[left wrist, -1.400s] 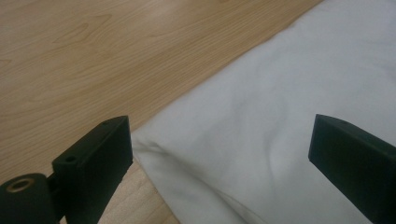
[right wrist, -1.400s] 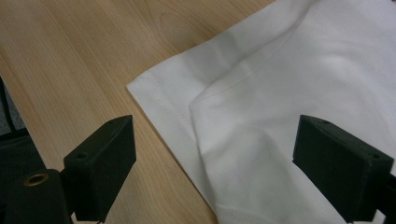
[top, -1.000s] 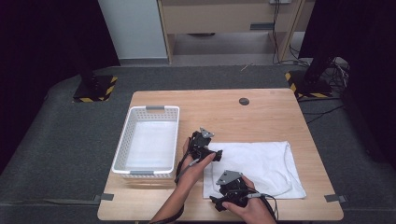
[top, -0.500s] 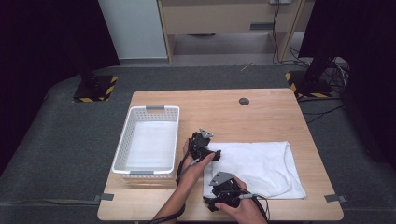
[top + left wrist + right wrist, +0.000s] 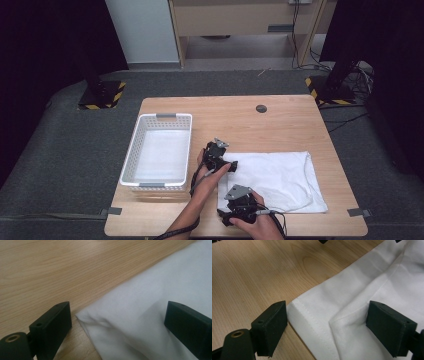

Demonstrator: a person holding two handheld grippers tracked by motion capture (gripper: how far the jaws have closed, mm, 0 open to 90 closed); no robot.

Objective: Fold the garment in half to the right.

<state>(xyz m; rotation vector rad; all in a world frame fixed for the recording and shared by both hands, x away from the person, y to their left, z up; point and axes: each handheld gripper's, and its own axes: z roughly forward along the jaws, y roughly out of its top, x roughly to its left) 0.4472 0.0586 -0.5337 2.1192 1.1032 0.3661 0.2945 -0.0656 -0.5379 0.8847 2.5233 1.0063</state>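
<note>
Since a second ago our right gripper has slid onto the near-left corner of the white cloth on the worktop, left gripper at the far-left one, both fingers open and empty, so closing now we probably pinch only the top layer.

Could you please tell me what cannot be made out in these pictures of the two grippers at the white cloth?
- High view: the near-left corner of the white folded cloth is covered by the right gripper.
- High view: the small dark round thing on the light wooden table is too small to identify.
- Left gripper view: the left gripper stands open astride a cloth corner; the frame's edge cuts off the cloth.
</note>
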